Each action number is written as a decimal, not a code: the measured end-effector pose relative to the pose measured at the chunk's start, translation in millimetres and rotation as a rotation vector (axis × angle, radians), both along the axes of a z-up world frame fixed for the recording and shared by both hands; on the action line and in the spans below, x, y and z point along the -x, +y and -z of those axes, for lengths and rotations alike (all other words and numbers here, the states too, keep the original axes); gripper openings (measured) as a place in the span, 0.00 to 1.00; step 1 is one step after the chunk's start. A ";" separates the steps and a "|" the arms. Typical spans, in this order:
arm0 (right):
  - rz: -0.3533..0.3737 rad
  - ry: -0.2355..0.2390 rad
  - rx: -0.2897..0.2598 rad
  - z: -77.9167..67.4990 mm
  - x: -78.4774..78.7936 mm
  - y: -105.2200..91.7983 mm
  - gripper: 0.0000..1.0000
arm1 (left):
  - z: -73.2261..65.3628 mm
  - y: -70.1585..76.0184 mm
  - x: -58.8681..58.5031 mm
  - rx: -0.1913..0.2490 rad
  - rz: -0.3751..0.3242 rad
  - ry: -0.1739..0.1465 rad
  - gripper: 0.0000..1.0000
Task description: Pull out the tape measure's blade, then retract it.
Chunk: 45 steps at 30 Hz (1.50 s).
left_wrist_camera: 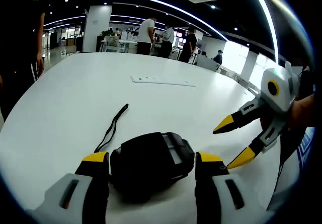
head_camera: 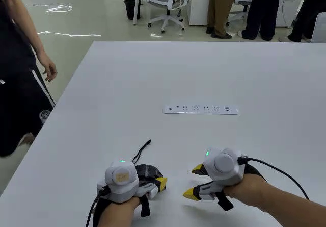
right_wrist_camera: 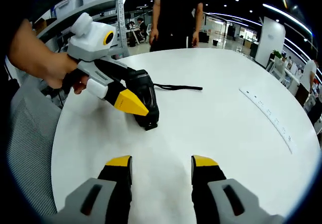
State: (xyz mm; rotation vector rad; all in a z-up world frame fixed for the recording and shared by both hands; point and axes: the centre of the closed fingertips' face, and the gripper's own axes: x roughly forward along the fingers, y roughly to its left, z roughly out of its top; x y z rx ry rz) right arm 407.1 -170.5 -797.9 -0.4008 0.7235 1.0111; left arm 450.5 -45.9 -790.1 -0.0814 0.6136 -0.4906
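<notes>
White workbench [head_camera: 204,69], one flat white power strip [head_camera: 200,109] at centre. Black tape measure [left_wrist_camera: 151,166] with black wrist cord [left_wrist_camera: 113,128]: on the tabletop, nearer the person than the strip and to its left. Left gripper [left_wrist_camera: 152,157]: yellow-tipped jaws pressed against both sides of the tape measure. Right gripper [right_wrist_camera: 162,161]: near side of the strip, jaws apart, empty, just beside the tape measure.
</notes>
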 end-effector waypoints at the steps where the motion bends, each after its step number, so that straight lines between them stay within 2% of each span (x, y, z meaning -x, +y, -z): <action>1: 0.019 -0.003 -0.005 -2.0 2.1 -5.4 0.51 | -3.1 3.3 -0.5 -0.002 0.002 -0.010 0.73; 2: 0.040 -0.015 -0.012 -5.8 4.9 -12.0 0.54 | -6.9 6.7 0.1 -0.002 0.015 -0.021 0.77; 4: 0.070 -0.032 -0.023 -12.3 10.6 -24.0 0.60 | -14.1 12.4 3.1 0.033 0.036 -0.025 0.85; 6: 0.102 -0.027 -0.027 -15.7 15.8 -34.7 0.67 | -16.0 21.7 8.2 0.023 0.049 -0.010 0.92; 8: 0.136 -0.029 -0.046 -22.4 23.2 -46.3 0.71 | -23.7 32.6 11.8 0.014 0.065 -0.038 0.99; 9: 0.161 -0.033 -0.065 -27.2 27.5 -52.7 0.73 | -28.4 40.3 14.1 -0.002 0.083 -0.060 0.99; 10: 0.180 -0.033 -0.063 -28.5 29.4 -58.1 0.74 | -31.8 44.2 17.4 0.008 0.092 -0.064 0.99; 11: 0.197 -0.030 -0.059 -29.7 32.6 -64.3 0.76 | -32.8 47.4 21.2 0.011 0.100 -0.057 0.99; 12: 0.248 -0.022 -0.046 -31.3 36.6 -75.8 0.76 | -33.1 54.8 27.6 -0.002 0.110 -0.045 0.99; 13: 0.257 -0.011 -0.041 -31.7 41.3 -81.4 0.77 | -34.8 59.7 29.5 -0.005 0.118 -0.061 0.99; 14: 0.277 0.001 -0.066 -34.5 47.5 -85.9 0.79 | -39.2 63.9 33.0 0.009 0.125 -0.076 0.99; 16: 0.319 -0.007 -0.074 -38.0 52.4 -97.2 0.83 | -40.0 73.2 45.4 0.002 0.136 -0.055 0.99; 19: 0.356 -0.025 -0.100 -43.8 65.5 -117.1 0.87 | -48.2 88.1 62.2 -0.010 0.162 -0.078 0.99; 21: 0.377 -0.034 -0.098 -45.2 72.3 -128.8 0.89 | -50.6 97.2 68.8 -0.023 0.167 -0.082 0.99; 23: 0.399 -0.038 -0.097 -47.2 81.0 -141.8 0.92 | -52.4 110.1 77.0 -0.013 0.153 -0.062 0.99; 24: 0.423 -0.052 -0.086 -47.2 83.9 -151.3 0.95 | -52.3 118.7 82.2 -0.008 0.136 -0.042 0.99; 27: 0.457 -0.052 -0.075 -48.6 96.0 -168.4 0.97 | -58.0 135.3 92.3 -0.006 0.113 -0.047 0.99; 29: 0.501 -0.048 -0.099 -51.0 102.6 -179.5 0.97 | -63.1 144.5 98.8 -0.004 0.106 -0.058 0.99; 30: 0.514 -0.055 -0.104 -52.7 105.4 -183.9 0.95 | -66.4 147.2 100.6 -0.004 0.107 -0.072 0.99; 31: 0.560 -0.072 -0.089 -52.8 106.5 -192.8 0.96 | -66.5 150.3 103.4 -0.006 0.110 -0.067 0.99; 32: 0.556 -0.057 -0.076 -49.2 112.4 -196.1 0.98 | -66.1 152.9 108.0 -0.013 0.123 -0.062 0.99; 34: 0.560 -0.049 -0.087 -48.5 119.3 -199.5 0.98 | -67.2 157.6 114.4 -0.021 0.126 -0.055 0.99; 35: 0.558 -0.050 -0.089 -48.9 122.1 -199.8 0.98 | -67.6 160.4 116.2 -0.009 0.125 -0.052 0.99; 38: 0.558 -0.048 -0.079 -48.0 127.6 -203.6 1.00 | -74.3 170.3 119.2 0.003 0.099 -0.070 0.99; 39: 0.565 -0.033 -0.083 -47.5 130.8 -205.0 1.00 | -72.6 180.3 117.0 -0.005 0.079 -0.068 0.99; 41: 0.567 -0.035 -0.084 -49.3 133.8 -206.3 1.00 | -74.5 184.0 118.3 0.017 0.082 -0.071 0.99; 45: 0.585 -0.025 -0.092 -51.9 141.0 -212.2 1.00 | -72.0 183.8 125.3 0.001 0.093 -0.058 0.99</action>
